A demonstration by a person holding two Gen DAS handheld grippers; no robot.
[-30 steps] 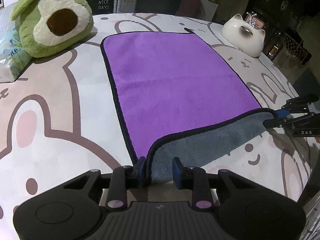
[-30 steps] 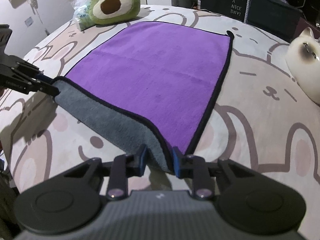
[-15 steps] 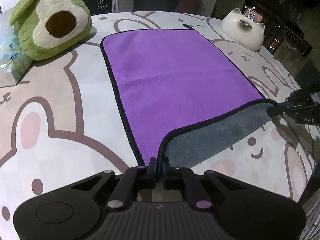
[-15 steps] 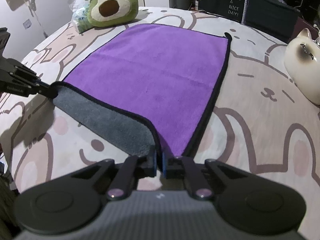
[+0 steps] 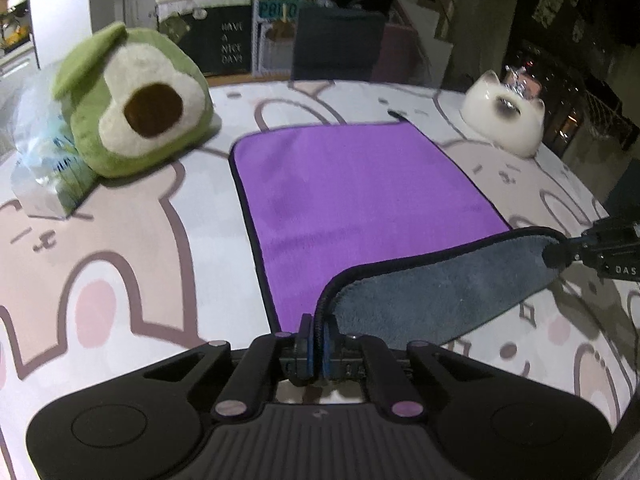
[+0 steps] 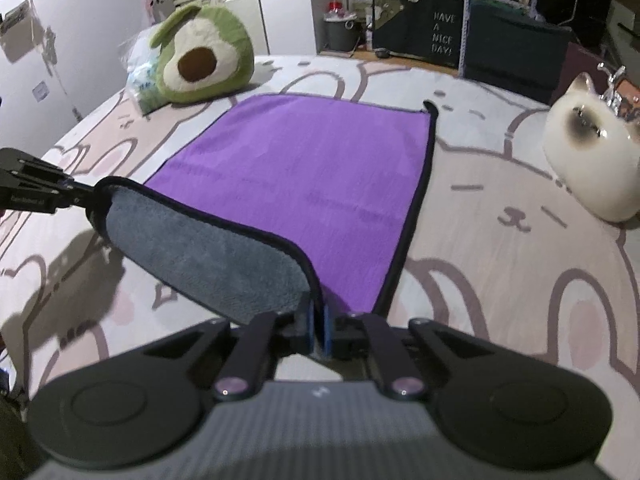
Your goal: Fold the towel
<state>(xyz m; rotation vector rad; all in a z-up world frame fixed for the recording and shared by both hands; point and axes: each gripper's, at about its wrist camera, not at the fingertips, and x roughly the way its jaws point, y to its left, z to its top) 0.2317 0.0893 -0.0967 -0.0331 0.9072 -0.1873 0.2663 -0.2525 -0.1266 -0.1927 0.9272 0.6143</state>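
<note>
A purple towel with a black hem and grey underside lies flat on the bunny-print table, also in the right wrist view. Its near edge is lifted off the table, grey side facing me. My left gripper is shut on the near left corner. My right gripper is shut on the near right corner; it shows at the right edge of the left wrist view. The left gripper shows at the left of the right wrist view.
A green avocado plush and a clear packet sit at the far left. A white cat figurine sits at the far right, also in the right wrist view. The table edge curves off near right.
Both grippers closed on the towel's near corners and lifted them. The near edge now hangs higher off the table, showing more of the grey underside.
</note>
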